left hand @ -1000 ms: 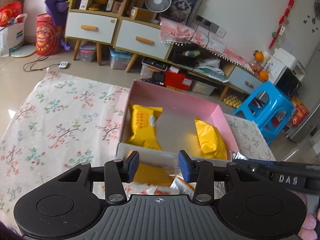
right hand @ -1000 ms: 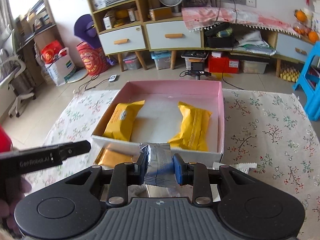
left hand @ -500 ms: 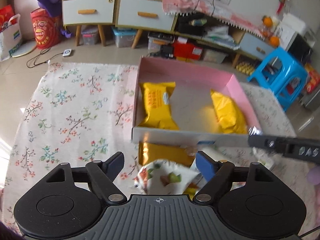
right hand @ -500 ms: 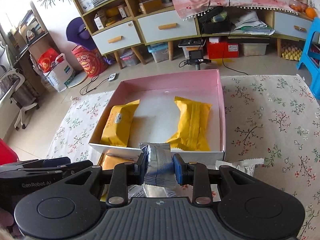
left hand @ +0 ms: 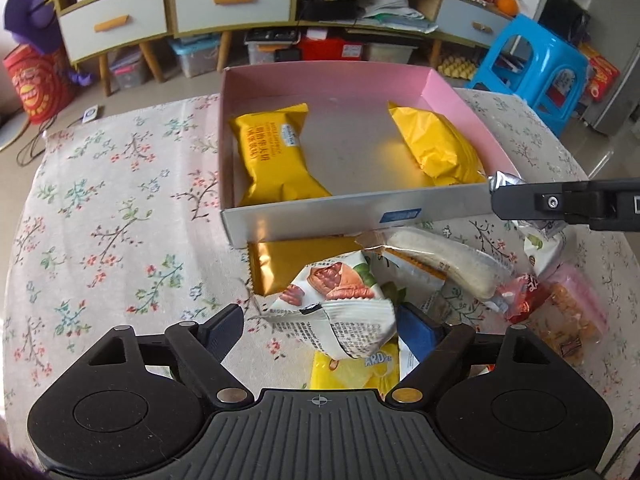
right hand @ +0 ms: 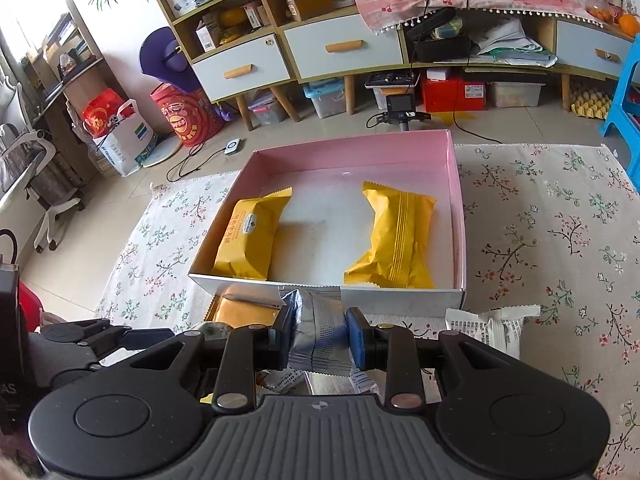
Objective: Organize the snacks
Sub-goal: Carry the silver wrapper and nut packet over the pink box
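A pink box (left hand: pixel 444 84) (right hand: pixel 456 184) on the floral cloth holds two yellow snack packs (left hand: pixel 272 156) (left hand: pixel 436 148). My left gripper (left hand: pixel 320 332) is open, its jaws wide on either side of a white nut snack packet (left hand: pixel 340 304) in a pile of loose snacks in front of the box. My right gripper (right hand: pixel 318 330) is shut on a silver foil packet (right hand: pixel 320 324), held just in front of the box's near wall. The right gripper's finger (left hand: pixel 560 204) also shows at the right of the left wrist view.
Loose snacks lie by the box: a gold packet (left hand: pixel 288 260), a long white bar (left hand: pixel 444 264), a red wrapper (left hand: pixel 524 292), a clear bag of orange pieces (left hand: pixel 572 316), a white packet (right hand: pixel 488 328). Cabinets (right hand: pixel 340 48) and a blue stool (left hand: pixel 536 64) stand behind.
My left gripper has opened wide and dropped down over the snack pile around the white nut packet. My right gripper has kept hold of the silver packet and risen slightly.
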Available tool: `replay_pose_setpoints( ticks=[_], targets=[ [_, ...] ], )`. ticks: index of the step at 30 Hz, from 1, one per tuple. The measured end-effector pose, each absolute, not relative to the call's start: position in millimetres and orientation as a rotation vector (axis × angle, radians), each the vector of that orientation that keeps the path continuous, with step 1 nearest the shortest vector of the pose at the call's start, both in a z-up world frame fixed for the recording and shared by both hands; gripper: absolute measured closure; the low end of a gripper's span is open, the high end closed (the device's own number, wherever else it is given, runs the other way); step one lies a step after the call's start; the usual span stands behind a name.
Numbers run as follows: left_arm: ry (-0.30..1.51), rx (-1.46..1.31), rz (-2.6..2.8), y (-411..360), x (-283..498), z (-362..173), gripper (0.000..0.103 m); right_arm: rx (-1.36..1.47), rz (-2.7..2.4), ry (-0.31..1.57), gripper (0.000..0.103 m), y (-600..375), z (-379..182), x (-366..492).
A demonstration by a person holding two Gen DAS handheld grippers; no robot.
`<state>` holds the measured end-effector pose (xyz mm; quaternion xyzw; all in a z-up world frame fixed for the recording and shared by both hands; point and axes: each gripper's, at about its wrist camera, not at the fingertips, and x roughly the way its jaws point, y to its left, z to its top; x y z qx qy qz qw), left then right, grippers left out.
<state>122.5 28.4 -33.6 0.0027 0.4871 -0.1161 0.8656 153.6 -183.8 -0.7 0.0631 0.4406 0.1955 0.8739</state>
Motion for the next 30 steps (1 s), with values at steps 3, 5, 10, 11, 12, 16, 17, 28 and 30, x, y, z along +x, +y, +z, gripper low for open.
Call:
replay_pose_setpoints(
  ticks=[3,5,10,11,12,16,17,28,30],
  targets=[
    [0.997,0.01,-0.259,25.0,120.6,-36.1,0.021,0.127,0.408,0.921,0.087,-182.9,-1.4,152.6],
    [0.987,0.004,-0.262,24.0,120.1,-36.9,0.029,0.125,0.408,0.922,0.087,-182.9,-1.9,152.4],
    [0.964,-0.017,-0.254,24.6,118.0,-35.5,0.04,0.12,0.406,0.923,0.087,-182.9,-2.5,152.9],
    [0.957,-0.015,-0.25,24.4,117.2,-34.5,0.041,0.12,0.405,0.923,0.087,-183.1,-2.4,152.9],
    [0.951,-0.017,-0.247,24.5,116.5,-33.5,0.042,0.12,0.404,0.923,0.087,-183.6,-2.4,153.1],
    [0.94,-0.037,-0.237,26.8,115.5,-28.9,0.044,0.126,0.403,0.919,0.087,-184.6,-0.9,153.1],
    [0.936,-0.048,-0.237,27.9,115.4,-27.3,0.044,0.128,0.403,0.917,0.087,-185.2,-0.2,153.2],
    [0.872,-0.133,-0.231,36.0,115.9,-1.5,0.044,0.166,0.399,0.898,0.087,-192.2,6.1,154.8],
    [0.86,-0.15,-0.223,37.2,118.7,2.5,0.044,0.18,0.397,0.889,0.087,-194.7,8.7,155.9]
  ],
)
